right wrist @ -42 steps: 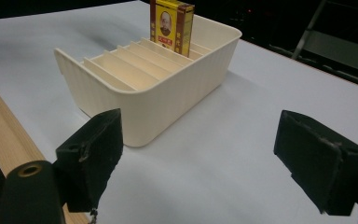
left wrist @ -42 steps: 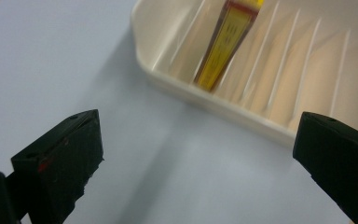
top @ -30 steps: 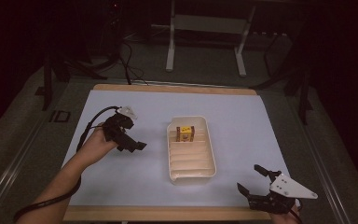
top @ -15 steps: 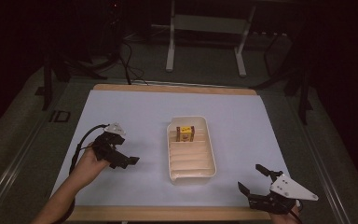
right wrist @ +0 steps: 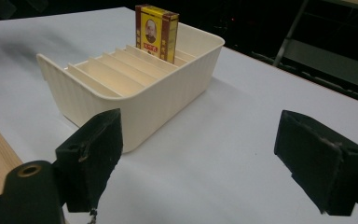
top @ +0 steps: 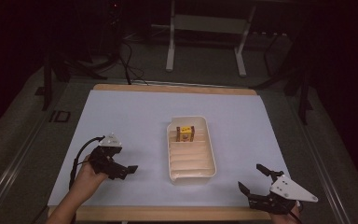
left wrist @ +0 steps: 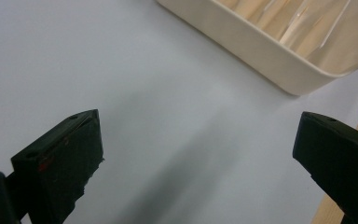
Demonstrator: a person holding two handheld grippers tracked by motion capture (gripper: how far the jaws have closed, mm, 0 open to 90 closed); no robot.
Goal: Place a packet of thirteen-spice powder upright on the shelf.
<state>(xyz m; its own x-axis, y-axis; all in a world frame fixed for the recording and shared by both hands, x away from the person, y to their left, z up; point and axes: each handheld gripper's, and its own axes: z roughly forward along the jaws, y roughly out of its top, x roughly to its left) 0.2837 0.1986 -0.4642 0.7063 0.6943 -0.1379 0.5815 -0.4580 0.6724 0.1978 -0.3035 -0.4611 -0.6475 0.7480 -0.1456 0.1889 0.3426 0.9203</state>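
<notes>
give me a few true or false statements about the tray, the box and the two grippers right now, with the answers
1. The small box stands upright at the far end of the cream tray. True.
2. The left gripper is shut on the box. False: its jaws stand open over bare white table, beside the tray.
3. The tray has several divider slots, and one box sits in them. True.
4. The right gripper is inside the tray. False: it is open near the table's front edge, to the right of the tray.
5. The box lies flat on the table outside the tray. False: it stands in the tray.
</notes>
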